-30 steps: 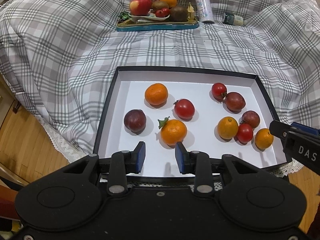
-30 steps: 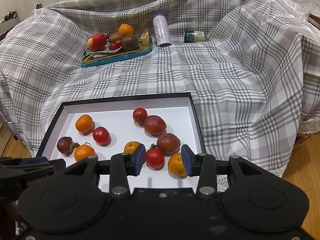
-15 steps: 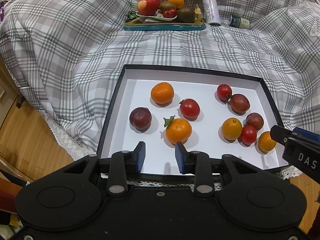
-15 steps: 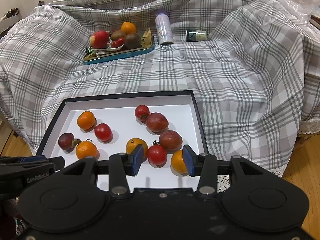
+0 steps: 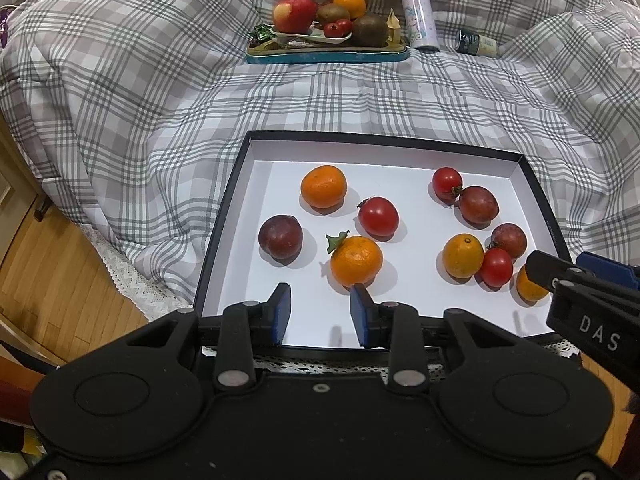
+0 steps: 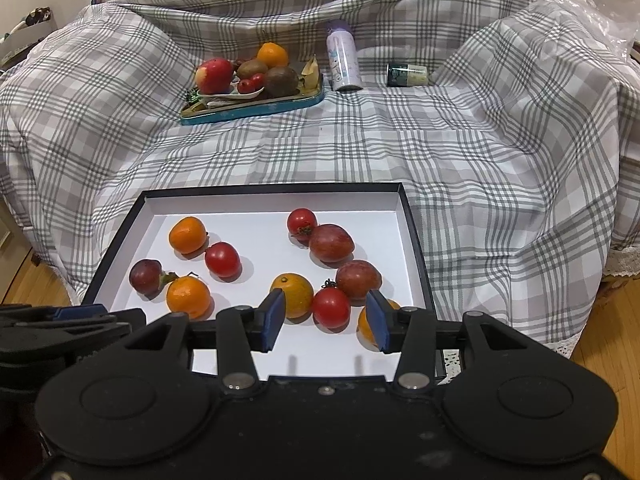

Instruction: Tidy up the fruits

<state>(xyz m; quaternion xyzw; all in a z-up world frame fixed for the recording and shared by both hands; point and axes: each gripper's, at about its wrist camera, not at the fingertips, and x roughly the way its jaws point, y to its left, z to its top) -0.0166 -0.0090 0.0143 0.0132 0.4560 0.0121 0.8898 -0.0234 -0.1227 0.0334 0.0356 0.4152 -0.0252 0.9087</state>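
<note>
I count four oranges point(image 5: 323, 186), three tomatoes point(image 5: 378, 216) and three plums point(image 5: 280, 237) in one box point(image 5: 224, 216).

This looks like a home. A soft checked blanket point(image 6: 460, 152) fills most of the picture, a wood floor point(image 5: 52, 280) shows at lower left, and a snack tray point(image 6: 256, 106) sits at the top.

The left tool point(image 5: 320, 312) hangs open over the white tray point(image 5: 224, 216), just before a leafed orange point(image 5: 356, 260).
</note>
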